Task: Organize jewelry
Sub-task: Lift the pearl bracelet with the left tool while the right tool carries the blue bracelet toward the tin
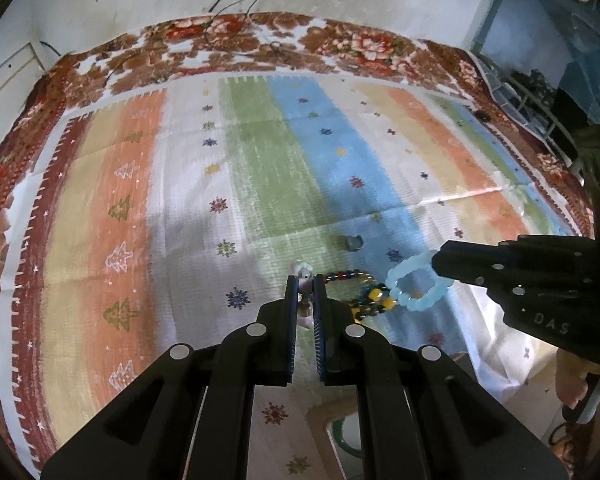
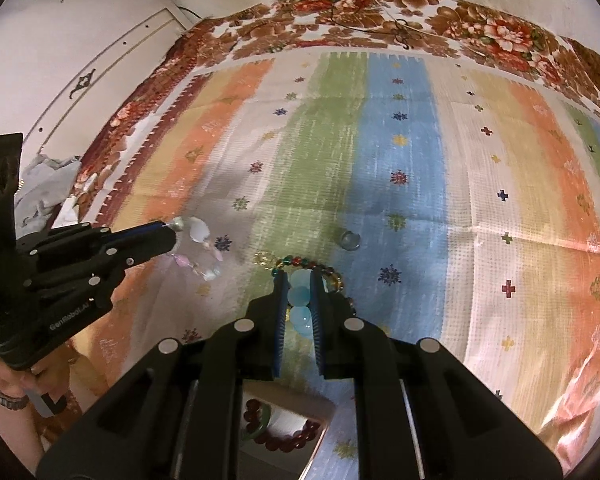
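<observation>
I hold a pale blue bead bracelet [image 2: 300, 304] pinched tight in my right gripper [image 2: 299, 304] at lower centre, and a pearly pink-and-white piece [image 1: 305, 292] clamped in my left gripper [image 1: 304, 308]. A multicoloured bead bracelet [image 2: 316, 270] and a small grey ring [image 2: 350, 239] lie on the striped cloth [image 2: 480, 200], unsorted. The wooden box [image 2: 300, 440] at the bottom edge already holds dark red beads [image 2: 288, 436]. Both grippers point steeply downward above the cloth.
</observation>
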A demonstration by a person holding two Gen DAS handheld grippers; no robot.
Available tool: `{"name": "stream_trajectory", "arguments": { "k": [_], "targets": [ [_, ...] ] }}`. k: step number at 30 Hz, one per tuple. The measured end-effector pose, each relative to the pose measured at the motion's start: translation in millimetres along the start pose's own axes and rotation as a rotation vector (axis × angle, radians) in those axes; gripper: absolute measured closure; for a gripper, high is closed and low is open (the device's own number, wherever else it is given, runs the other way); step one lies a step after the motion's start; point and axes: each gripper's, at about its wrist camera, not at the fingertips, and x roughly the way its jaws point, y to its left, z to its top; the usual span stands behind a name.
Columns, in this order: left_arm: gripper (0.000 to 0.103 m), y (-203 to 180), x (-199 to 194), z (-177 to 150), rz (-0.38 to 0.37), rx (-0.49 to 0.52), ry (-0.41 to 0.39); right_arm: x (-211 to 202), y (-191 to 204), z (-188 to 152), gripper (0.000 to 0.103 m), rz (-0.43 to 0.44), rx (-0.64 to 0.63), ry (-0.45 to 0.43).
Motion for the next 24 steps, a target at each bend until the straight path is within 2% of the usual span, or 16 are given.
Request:
{"name": "stream_trajectory", "arguments": {
  "k": [11,17,24],
  "targets": [
    [0.096,-24,-31,-15,-0.051,0.054,-0.057,-39,22,-12,0.09,0.055,-0.043,-0.062],
    [0.096,-34,-41,-26,-0.046,0.083,-0.069,-47,29,-24,0.09,0.043,-0.061,-0.073],
    [0.096,-42,-54,-36,-0.081,0.098,-0.09,-58,37,-34,0.09,0.039,-0.087,-0.089]
  ]
}}
